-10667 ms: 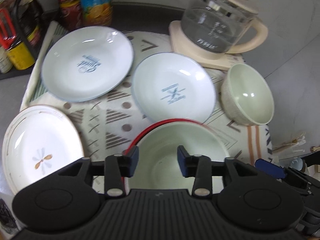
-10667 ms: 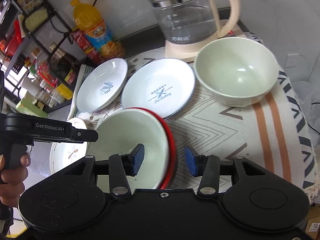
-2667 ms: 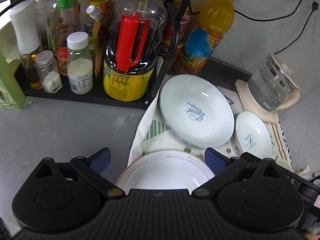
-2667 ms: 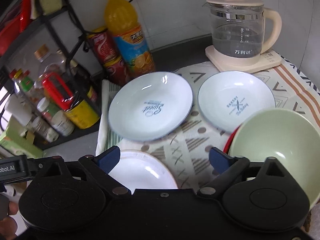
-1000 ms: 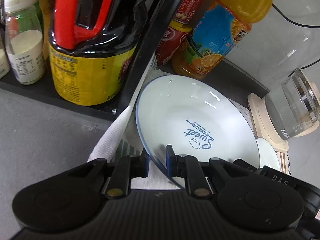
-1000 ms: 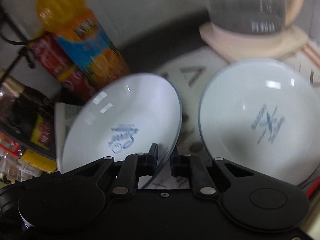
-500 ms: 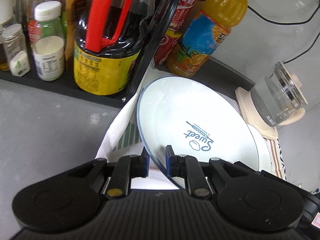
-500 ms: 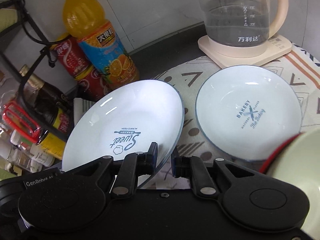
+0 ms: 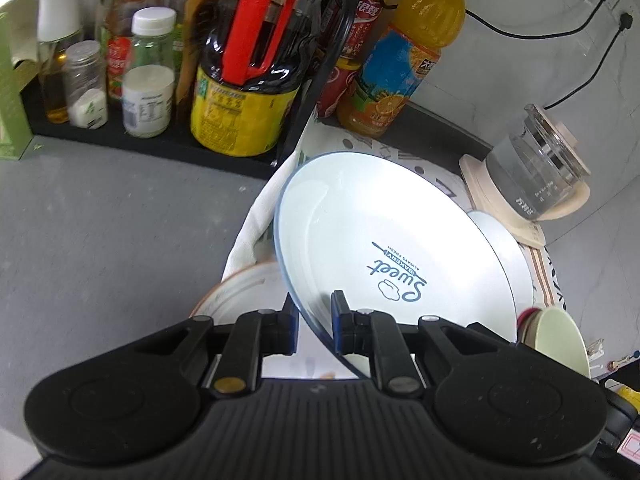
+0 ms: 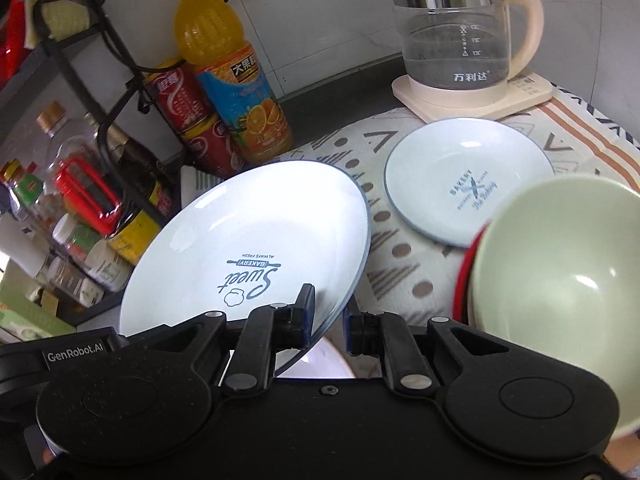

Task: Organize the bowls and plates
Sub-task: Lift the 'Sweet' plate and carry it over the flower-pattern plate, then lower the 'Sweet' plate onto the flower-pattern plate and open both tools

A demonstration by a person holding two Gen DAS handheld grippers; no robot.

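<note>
at frame centre our left gripper [image 9: 314,322] and right gripper [image 10: 328,318] clench the sweet plate [image 9: 384,256] rim; we should keep it level and move together.

The Sweet plate [image 10: 248,248], white with a thin blue rim and blue "Sweet" lettering in its well, is off the mat and tilted, its rim pinched on two sides by the left tool [image 9: 314,322] and the right tool [image 10: 329,318]. Under its near edge lies a white plate with a gold-brown rim [image 9: 240,296], flat near the mat's left edge. The smaller Bakery plate [image 10: 468,184], same white and blue, lies flat on the patterned mat toward the back right, near the kettle base. At the right, a pale green bowl [image 10: 560,280] sits nested in a red-rimmed bowl [image 10: 464,276].
</note>
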